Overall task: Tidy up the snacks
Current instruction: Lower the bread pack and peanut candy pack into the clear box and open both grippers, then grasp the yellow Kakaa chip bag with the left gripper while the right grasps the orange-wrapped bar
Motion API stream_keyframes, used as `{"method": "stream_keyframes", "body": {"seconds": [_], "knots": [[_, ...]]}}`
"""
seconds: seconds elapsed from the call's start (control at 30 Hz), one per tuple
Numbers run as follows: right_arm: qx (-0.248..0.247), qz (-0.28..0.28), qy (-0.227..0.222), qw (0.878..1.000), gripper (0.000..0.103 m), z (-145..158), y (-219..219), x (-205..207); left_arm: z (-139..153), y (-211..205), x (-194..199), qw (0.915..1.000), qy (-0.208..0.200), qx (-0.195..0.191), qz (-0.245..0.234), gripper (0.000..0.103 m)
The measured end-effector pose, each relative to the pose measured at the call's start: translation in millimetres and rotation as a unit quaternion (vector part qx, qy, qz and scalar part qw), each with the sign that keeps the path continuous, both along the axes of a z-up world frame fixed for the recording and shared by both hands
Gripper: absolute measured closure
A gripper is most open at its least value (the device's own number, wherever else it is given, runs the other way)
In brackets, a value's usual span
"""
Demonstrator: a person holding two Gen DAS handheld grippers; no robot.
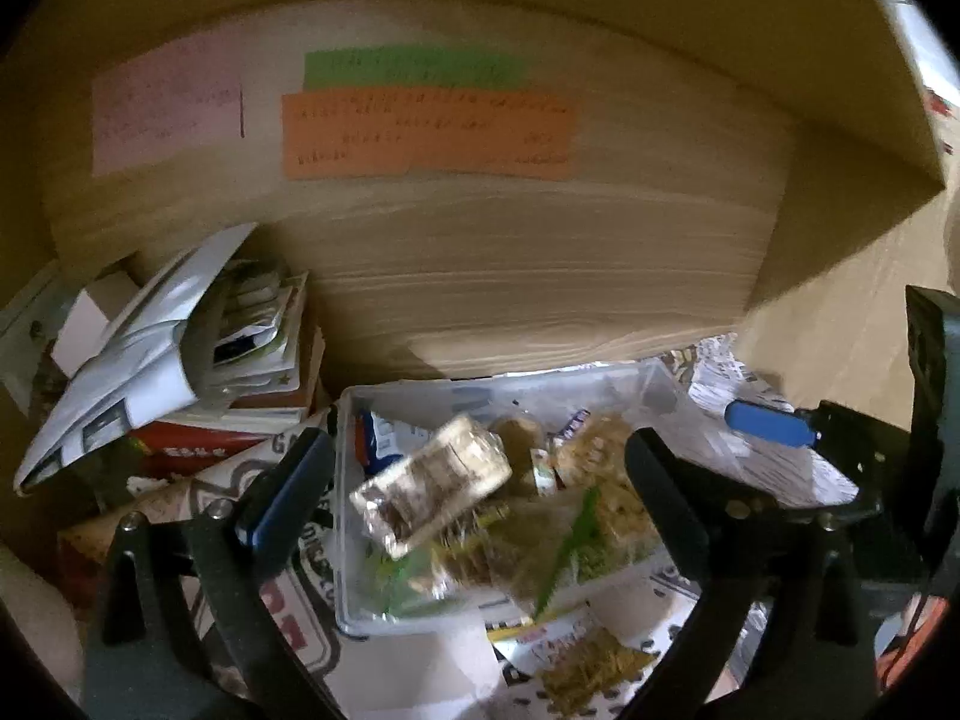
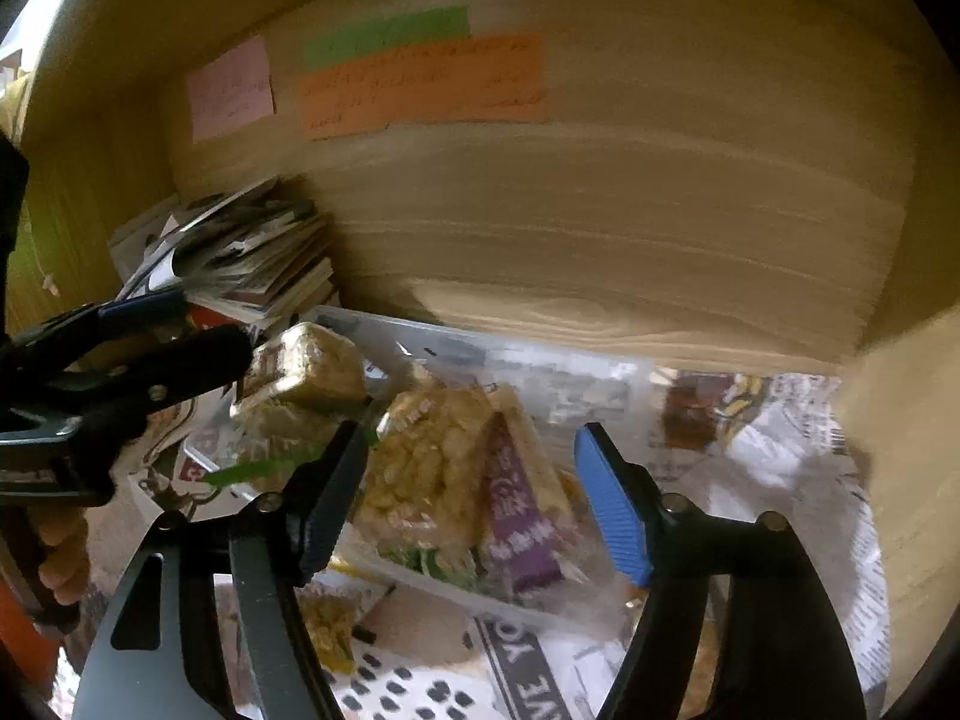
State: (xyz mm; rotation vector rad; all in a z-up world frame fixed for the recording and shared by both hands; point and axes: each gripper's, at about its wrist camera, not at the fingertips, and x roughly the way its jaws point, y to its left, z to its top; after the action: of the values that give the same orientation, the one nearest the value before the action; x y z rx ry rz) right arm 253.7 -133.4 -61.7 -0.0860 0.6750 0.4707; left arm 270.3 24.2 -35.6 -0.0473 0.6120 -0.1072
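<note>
both claws are spread with nothing pinched: the left gripper [image 1: 474,474] and right gripper [image 2: 474,498] sit over the clear plastic bin [image 1: 414,396]. the wrapped cracker pack [image 1: 432,486] looks loose above the heaped snacks; it may tumble out over the rim

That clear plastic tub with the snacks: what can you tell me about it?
The clear plastic tub is a shallow, see-through rectangular box with no lid on it. It sits on printed newspaper before a wooden panel, filled with wrapped snack packets heaped above its rim. A stack of books lies beside it. Neither gripper touches it.
</note>
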Motion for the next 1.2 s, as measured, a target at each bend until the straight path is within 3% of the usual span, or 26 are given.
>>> {"method": "stream_keyframes", "body": {"seconds": [0.2, 0.33, 0.6, 0.9, 1.2], "knots": [[-0.003, -0.014, -0.013, 1.000, 0.033, 5, -20, -18, -2, -5, -23, 0.9999, 0.011, 0.000, -0.004, 0.002], [-0.003, -0.031, -0.020, 0.999, 0.026, 6, -38, -31, -12, -11, -37, 0.9996, 0.026, 0.007, -0.004, 0.002], [-0.014, -0.069, -0.008, 0.997, 0.024, -5, -76, -42, -43, -29, -54, 0.9979, 0.063, 0.010, -0.013, 0.002], [-0.036, -0.088, 0.038, 0.995, 0.024, -37, -104, -31, -85, -49, -37, 0.9924, 0.122, 0.006, -0.012, 0.002], [-0.060, -0.076, 0.083, 0.992, 0.024, -71, -97, -6, -120, -59, -14, 0.9850, 0.171, 0.018, 0.009, 0.002]]}}
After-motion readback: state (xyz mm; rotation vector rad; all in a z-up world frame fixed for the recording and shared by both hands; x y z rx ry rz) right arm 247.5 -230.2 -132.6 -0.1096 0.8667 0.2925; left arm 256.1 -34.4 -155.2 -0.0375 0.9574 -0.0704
